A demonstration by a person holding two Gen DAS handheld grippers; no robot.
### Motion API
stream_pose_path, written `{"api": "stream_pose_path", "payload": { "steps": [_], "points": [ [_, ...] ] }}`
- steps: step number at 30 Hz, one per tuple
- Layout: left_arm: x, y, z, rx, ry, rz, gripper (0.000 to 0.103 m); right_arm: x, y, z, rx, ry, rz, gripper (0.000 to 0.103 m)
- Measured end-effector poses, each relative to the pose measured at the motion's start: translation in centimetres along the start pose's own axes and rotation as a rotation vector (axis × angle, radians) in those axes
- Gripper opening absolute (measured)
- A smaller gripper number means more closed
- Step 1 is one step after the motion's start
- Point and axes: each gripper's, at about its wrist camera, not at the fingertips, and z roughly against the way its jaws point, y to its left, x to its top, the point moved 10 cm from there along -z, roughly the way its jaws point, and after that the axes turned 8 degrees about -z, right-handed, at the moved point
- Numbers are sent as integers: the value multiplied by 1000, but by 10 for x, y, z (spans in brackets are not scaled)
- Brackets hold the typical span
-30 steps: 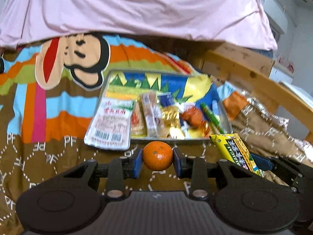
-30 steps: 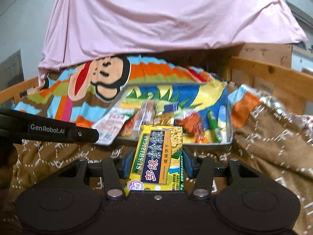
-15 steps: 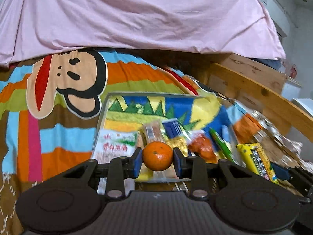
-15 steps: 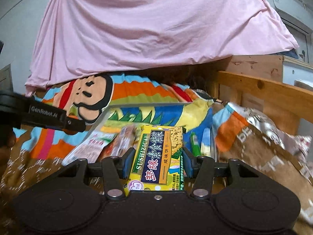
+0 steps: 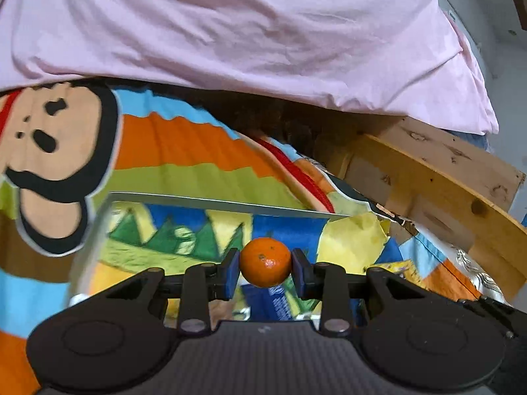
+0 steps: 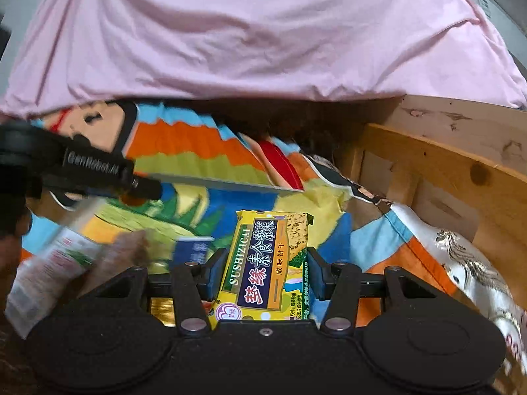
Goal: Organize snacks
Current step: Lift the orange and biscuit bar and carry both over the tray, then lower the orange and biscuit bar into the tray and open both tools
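Left wrist view: both grippers moved in over shallow metal tray point(image 5: 210, 204); left gripper point(image 5: 265, 268) clamps small round orange mandarin point(image 5: 265, 266), right gripper point(image 6: 260, 271) clamps yellow cracker pack point(image 6: 266, 263). Drop-off prob. next.

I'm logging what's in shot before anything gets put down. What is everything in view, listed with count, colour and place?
mandarin: one, orange, clamped between the left gripper's pads
cracker pack: one, yellow with a dark blue label, clamped between the right gripper's pads
tray: one, metal rim over a colourful printed lining, on the blanket
white packet: one, white, red and green, blurred, at the tray's left side
blue packet: one, blue, in the tray
blanket: one, striped with a monkey face
pink sheet: one, hanging behind
wooden frame: one, light wood, right
left gripper: one, black with blue pads
right gripper: one, black with blue pads
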Motion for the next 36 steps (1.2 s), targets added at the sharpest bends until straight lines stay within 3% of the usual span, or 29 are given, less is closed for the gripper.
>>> {"api": "stream_pose_path", "payload": {
  "steps": [7, 28, 36],
  "points": [
    [-23, -12, -36, -40, 65, 19, 36, -23, -2, -22, -14, 73, 19, 52],
    [-38, -39, -72, -89, 110, 34, 37, -23, -4, -27, -55, 48, 70, 53],
    [-36, -45, -74, -99, 102, 43, 38, -24, -7, -20, -63, 43, 83, 60]
  ]
}}
